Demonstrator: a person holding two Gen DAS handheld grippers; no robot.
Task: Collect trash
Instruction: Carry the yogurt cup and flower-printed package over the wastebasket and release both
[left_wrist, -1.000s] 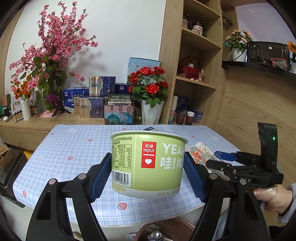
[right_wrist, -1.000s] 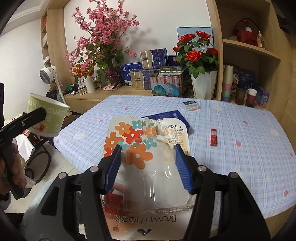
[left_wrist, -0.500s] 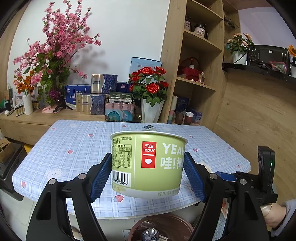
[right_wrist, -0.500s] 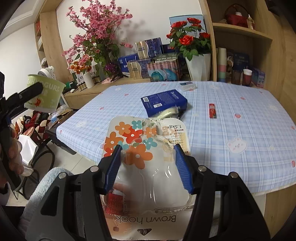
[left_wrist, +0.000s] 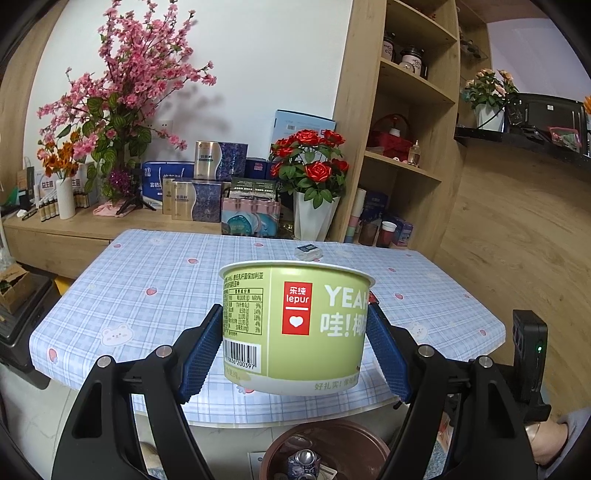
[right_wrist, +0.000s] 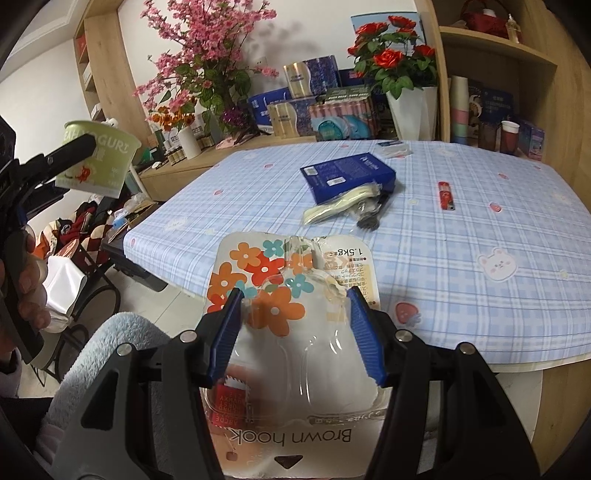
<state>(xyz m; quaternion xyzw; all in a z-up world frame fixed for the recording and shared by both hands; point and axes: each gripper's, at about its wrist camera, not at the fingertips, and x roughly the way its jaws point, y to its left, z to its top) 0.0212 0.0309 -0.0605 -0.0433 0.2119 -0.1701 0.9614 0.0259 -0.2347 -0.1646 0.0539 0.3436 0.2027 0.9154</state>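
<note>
Below the table edge (left_wrist: 424, 397), a brown bin (left_wrist: 332, 448) shows only partly, a can (left_wrist: 304, 459) inside. Left gripper (left_wrist: 295, 338) clamps a green yogurt cup (left_wrist: 295, 325) above it. Right gripper (right_wrist: 295, 328) pinches a flowered hook package (right_wrist: 291, 295), its clear blister hard to read. Blue box (right_wrist: 347, 175) and red lighter (right_wrist: 446, 194) lie on the table.

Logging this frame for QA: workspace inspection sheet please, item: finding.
Surface: table with checked cloth.
Job's things: green yogurt cup in left gripper; hook blister pack in right gripper; brown bin below, a can inside.
Clutter: blue box, plastic wrapper, red lighter.
Grippers: both shut on loads.
Cables: nothing seen.
Surroundings: shelves, rose vase.
</note>
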